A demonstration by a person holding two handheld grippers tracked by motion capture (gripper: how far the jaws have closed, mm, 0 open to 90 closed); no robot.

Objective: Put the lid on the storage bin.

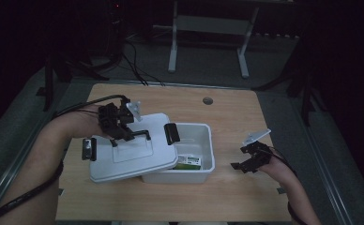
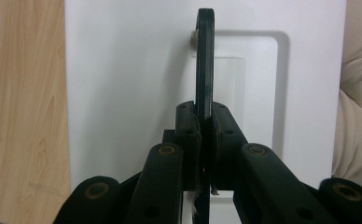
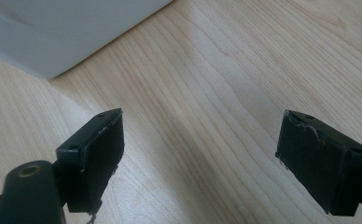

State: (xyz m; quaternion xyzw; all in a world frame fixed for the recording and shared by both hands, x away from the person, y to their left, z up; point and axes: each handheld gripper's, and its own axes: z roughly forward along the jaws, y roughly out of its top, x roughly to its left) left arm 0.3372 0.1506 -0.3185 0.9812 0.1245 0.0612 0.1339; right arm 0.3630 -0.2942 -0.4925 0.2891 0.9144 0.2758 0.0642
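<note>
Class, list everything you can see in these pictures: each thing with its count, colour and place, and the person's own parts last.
lid: 1, white, tilted over the box's left side
lid handle: 1, black, clamped in the left gripper
box: 1, white, table centre
carton: 1, green and white, inside the box
table: 1, light wood
left gripper: 1, black, above the lid
right gripper: 1, black, open, right of the box
forearms: 2, from the bottom edge

White rectangular plastic lid [image 1: 133, 154], left of centre, with black handle [image 1: 135, 134] and black clips. White plastic box [image 1: 203, 145] at centre; green-and-white carton [image 1: 189, 162] inside. Pale light-wood table [image 1: 227, 112] with streaky grain. Both grippers black, left gripper [image 1: 119, 123], right gripper [image 1: 250, 157], with light grey plates on top.
</note>
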